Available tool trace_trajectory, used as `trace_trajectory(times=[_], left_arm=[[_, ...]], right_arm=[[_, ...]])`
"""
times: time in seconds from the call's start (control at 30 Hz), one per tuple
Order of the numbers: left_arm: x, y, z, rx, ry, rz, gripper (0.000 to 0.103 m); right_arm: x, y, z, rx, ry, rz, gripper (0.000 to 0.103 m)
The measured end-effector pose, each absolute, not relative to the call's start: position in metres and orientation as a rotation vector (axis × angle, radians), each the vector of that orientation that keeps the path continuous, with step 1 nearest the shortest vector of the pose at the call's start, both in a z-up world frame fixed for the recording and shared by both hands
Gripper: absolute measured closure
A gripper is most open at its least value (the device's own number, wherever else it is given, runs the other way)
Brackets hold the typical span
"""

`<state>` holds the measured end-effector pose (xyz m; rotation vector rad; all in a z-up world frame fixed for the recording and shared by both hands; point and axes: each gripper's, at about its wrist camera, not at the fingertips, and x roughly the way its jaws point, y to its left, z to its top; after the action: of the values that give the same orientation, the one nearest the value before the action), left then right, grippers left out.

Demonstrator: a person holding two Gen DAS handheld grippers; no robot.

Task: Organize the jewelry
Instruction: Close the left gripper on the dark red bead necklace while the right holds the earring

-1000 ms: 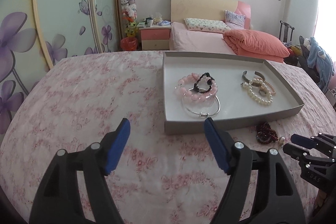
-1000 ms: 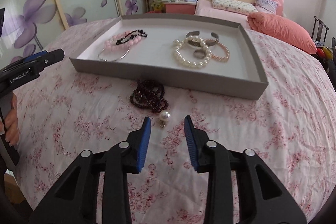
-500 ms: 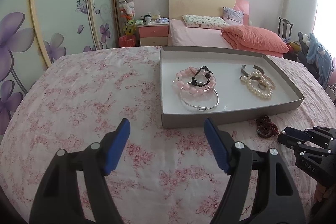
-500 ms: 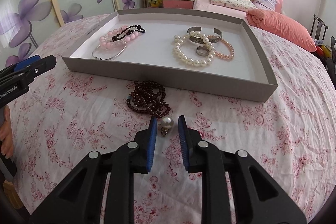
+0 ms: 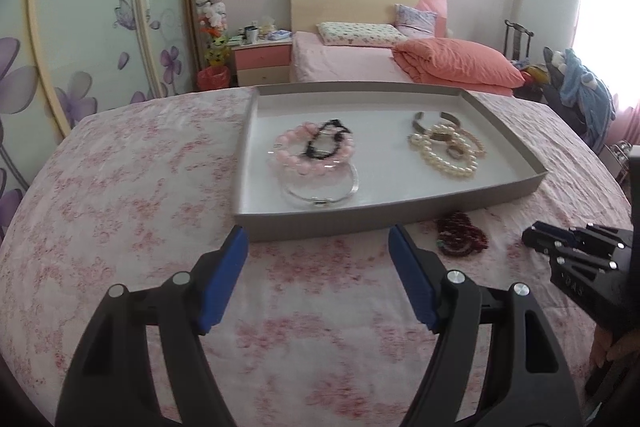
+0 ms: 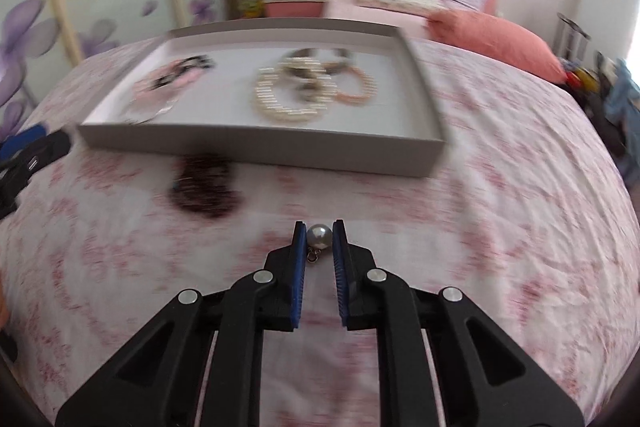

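Two items left outside the tray: pearl pendant and dark red bead strand.
Pearl pendant [image 6: 319, 235]: pinched at the very tips of the right tool [image 6: 319, 237], jaws closing on it, pads touching both sides. Small metal loop hangs below the pearl. Tip grip fits: round and tiny, rolls out otherwise.
Pendant location: just above the floral cloth, in front of the tray's near wall, not inside yet.
Dark red bead strand [image 5: 460, 237]: bunched on the cloth beside the near wall, apart from both tools. Likely next pick.
Tray [image 5: 400, 217]: grey, shallow. Pink bead bracelet [image 5: 308, 157], black one and a clear bangle at left; pearl strand [image 5: 446, 157] with cuff and rings at right. Reads as sorted by type, so pendant probably goes right.
Left tool [image 5: 318, 247]: jaws wide, nothing between them, parked short of the near wall. Idle, clear of the right tool's path.
Surface: cloth-covered, right view motion-blurred.
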<state>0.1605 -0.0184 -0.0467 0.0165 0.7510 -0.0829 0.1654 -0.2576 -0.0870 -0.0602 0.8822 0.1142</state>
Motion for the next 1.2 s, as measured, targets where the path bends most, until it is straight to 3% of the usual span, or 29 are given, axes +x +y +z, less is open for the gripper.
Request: trace_trajectory(times=[0.63, 0.73, 0.9, 0.97, 1.2], left_arm=[[0.205, -0.133, -0.089, 0.059, 0.92, -0.179, 0.033], [0.21, -0.136, -0.092, 0.066, 0.922, -0.153, 0.041], [0.209, -0.132, -0.091, 0.071, 0.902, -0.147, 0.077], [0.208, -0.127, -0.09, 0.056, 0.902, -0.158, 0.084], [0.19, -0.087, -0.089, 0.072, 0.899, -0.138, 0.086]], right_arm=[[0.164, -0.289, -0.091, 0.036, 0.882, 0.085, 0.089], [0.164, -0.289, -0.091, 0.043, 0.883, 0.09, 0.088], [0.164, -0.289, -0.091, 0.045, 0.883, 0.092, 0.088], [0.164, -0.289, -0.091, 0.045, 0.883, 0.091, 0.088], [0.163, -0.281, -0.09, 0.003, 0.882, 0.107, 0.089]])
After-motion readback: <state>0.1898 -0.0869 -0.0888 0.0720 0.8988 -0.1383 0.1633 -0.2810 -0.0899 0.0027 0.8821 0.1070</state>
